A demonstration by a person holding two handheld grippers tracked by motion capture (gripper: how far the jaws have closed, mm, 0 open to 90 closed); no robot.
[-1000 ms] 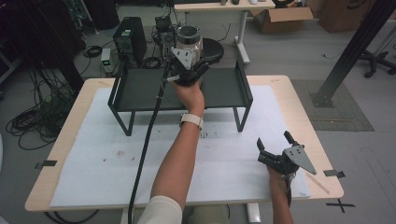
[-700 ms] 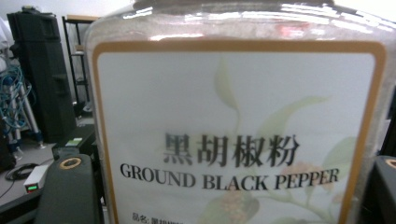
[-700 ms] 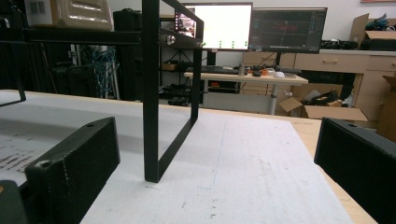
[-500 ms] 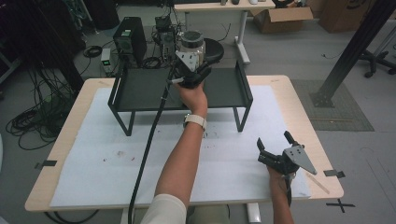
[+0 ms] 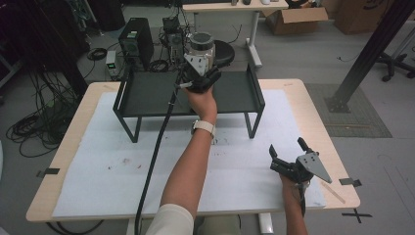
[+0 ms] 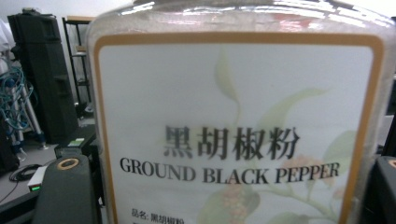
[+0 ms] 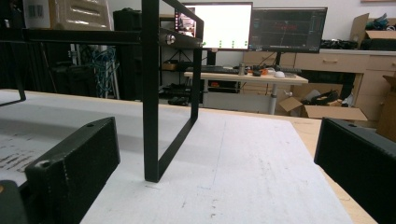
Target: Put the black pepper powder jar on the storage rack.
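Left gripper [image 5: 201,73] clamps pepper jar [image 5: 202,45] – arm outstretched over rack [image 5: 147,95]

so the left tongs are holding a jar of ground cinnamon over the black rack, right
Not quite: the jar reads "GROUND BLACK PEPPER", not cinnamon, as the left gripper view shows. The rest stands: in the high view the left tongs hold it over the black rack.

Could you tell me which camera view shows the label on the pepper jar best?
The left gripper view: the label reads "Ground Black Pepper". The high view shows the pepper jar small, in the left tool; label unreadable.
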